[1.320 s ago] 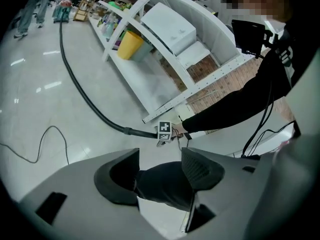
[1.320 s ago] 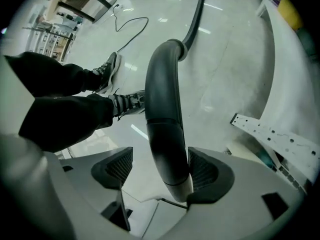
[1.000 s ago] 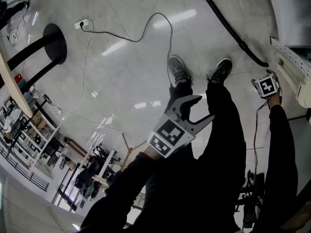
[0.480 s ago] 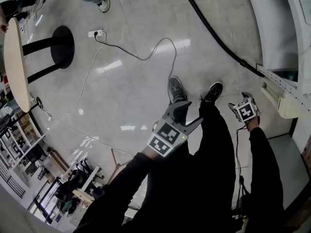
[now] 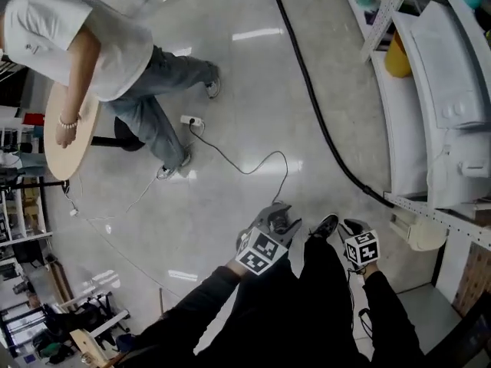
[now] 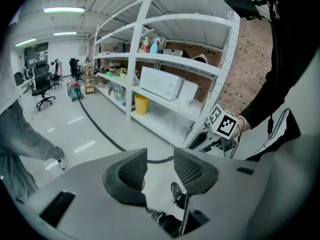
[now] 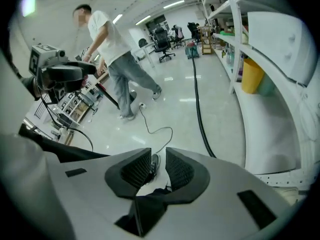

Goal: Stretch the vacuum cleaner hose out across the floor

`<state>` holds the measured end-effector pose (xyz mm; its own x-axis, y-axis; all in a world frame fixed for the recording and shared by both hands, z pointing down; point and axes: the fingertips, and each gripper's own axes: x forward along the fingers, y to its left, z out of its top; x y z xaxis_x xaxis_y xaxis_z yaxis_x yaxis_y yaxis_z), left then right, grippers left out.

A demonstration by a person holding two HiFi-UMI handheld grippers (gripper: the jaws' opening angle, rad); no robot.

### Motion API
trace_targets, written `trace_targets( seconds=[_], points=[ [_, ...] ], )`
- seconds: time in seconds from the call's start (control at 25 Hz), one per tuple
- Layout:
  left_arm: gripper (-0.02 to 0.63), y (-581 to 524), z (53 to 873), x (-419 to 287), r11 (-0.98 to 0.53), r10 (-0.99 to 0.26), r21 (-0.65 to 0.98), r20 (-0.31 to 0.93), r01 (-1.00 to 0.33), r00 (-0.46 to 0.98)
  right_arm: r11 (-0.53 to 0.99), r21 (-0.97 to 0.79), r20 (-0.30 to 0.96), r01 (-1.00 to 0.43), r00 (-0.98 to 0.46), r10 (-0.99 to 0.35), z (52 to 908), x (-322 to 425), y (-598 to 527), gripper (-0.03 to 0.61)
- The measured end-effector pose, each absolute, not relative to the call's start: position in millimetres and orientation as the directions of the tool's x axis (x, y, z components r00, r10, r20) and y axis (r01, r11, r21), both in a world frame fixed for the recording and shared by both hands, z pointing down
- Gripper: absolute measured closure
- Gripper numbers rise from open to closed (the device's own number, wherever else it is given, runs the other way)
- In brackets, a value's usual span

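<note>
The black vacuum hose [image 5: 311, 102] lies stretched in a long line on the pale floor beside the shelving, and also shows as the hose [image 7: 196, 91] and the hose [image 6: 97, 126] in the gripper views. Neither gripper touches it. My left gripper [image 5: 282, 219] hangs in front of my legs; its jaws have just been closing, and in the left gripper view the left gripper [image 6: 160, 168] shows an empty gap. My right gripper [image 5: 351, 228] is by my right foot; the right gripper [image 7: 158, 168] has just narrowed to a slim gap with nothing in it.
White shelving [image 5: 430, 90] with white appliances and a yellow bin [image 5: 397, 56] lines the right side. A person [image 5: 115, 44] stands at a round table [image 5: 65, 140] at the left. A thin cord [image 5: 245, 167] runs from a power strip [image 5: 190, 119] toward my shoes [image 5: 326, 225].
Both grippers have lifted away from the floor and drawn in toward my legs. The right one left the hose's near end. Both jaw gaps narrowed. The head view swung up, revealing person and shelves.
</note>
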<state>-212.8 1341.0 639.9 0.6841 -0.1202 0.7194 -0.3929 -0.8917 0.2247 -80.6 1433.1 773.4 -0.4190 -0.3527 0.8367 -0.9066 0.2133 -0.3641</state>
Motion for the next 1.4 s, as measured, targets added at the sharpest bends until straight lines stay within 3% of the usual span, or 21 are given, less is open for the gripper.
trace_targets(
  seconds=[0.2, 0.28, 0.68, 0.88, 1.4],
  points=[
    [0.556, 1322, 589, -223, -0.873, -0.209, 0.208, 0.658, -0.441, 0.723, 0.188, -0.377, 0.761, -0.907, -0.419, -0.496, 690, -82, 1401, 0.512],
    [0.568, 1308, 573, -223, -0.868, -0.249, 0.19, 0.632, -0.458, 0.734, 0.202, -0.366, 0.72, -0.908, -0.414, -0.558, 659, -76, 1378, 0.523],
    [0.568, 1313, 504, -241, -0.853, -0.345, 0.167, 0.532, -0.495, 0.773, 0.28, -0.232, 0.514, -0.932, -0.361, -0.778, 506, -82, 1352, 0.541],
    [0.568, 1298, 489, -239, -0.823, -0.413, 0.157, 0.496, -0.547, 0.764, 0.364, -0.17, 0.457, -0.916, -0.401, -0.794, 469, -93, 1327, 0.543],
    [0.568, 1284, 498, -217, -0.881, -0.302, 0.166, 0.522, -0.442, 0.798, 0.248, -0.161, 0.443, -0.955, -0.295, -0.847, 462, -80, 1337, 0.543]
  ],
)
